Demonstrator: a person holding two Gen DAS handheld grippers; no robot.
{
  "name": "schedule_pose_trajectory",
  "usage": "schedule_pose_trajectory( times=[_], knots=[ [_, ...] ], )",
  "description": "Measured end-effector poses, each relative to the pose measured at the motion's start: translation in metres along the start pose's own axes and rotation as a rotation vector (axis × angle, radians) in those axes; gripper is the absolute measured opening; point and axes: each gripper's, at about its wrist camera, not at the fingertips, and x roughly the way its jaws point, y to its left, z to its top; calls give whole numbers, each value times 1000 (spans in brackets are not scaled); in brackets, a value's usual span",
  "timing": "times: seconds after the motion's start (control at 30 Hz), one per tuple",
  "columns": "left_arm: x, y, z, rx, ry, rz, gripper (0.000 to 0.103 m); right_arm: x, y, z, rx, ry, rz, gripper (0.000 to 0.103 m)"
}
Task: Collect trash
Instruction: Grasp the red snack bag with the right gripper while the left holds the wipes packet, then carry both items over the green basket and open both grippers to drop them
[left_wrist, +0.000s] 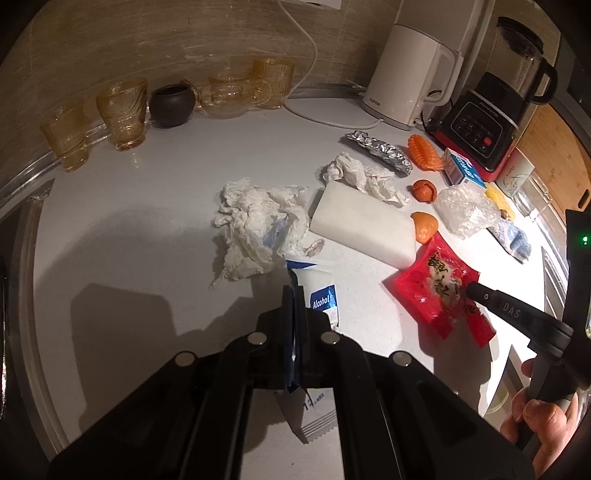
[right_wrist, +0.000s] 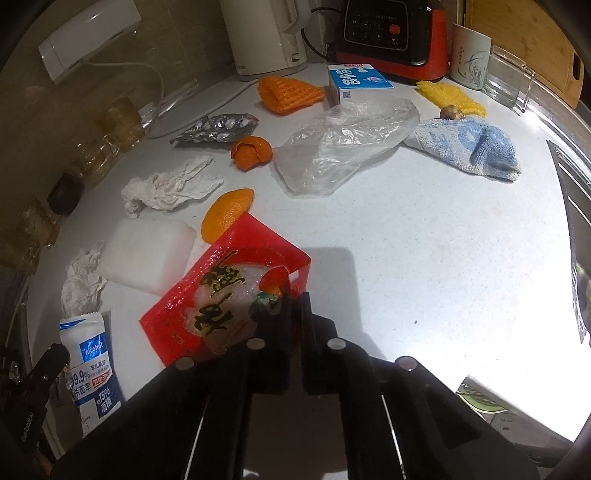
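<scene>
**Two wrappers in hand, most of the litter still out**

I have both tongs closed on trash. My left tongs are clamped on the blue-and-white alcohol wipe sachet, its edge pinched between the jaws with the rest hanging over the white counter. My right tongs are shut on the near corner of the red plastic snack wrapper, which still lies mostly flat on the counter.

By my reckoning the job is at an early stage. No bin or bag for the trash shows in either view, so nothing I can see has been disposed of. Still lying loose: the large crumpled white tissue, a smaller crumpled tissue, the crushed silver foil, two pieces of orange peel, the clear crumpled plastic bag, the small blue-and-white milk carton and the orange foam fruit net. The white foam block sits between the tissues and the wrapper; whether it counts as trash I cannot say.
</scene>
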Motion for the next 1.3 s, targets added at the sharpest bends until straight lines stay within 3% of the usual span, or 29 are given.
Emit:
schedule_pose_trajectory(
  times=[0.47,0.77,0.97,1.1,1.3],
  knots=[
    [-30,-2,2,26,-26,-92,1,-46,-5,-5,-28,-110,89,1],
    [-69,-37,-12,91,-48,-144,1,-114,-30,-19,-107,-204,91,1],
    [-103,-89,-53,131,-59,-187,1,-174,-72,-52,-237,-259,71,1],
    [-114,-130,-95,141,-17,-230,1,-200,-108,-82,-291,-255,65,1],
    [-81,-188,-173,168,118,-252,1,-210,-152,-125,-340,-204,58,1]
  ],
)
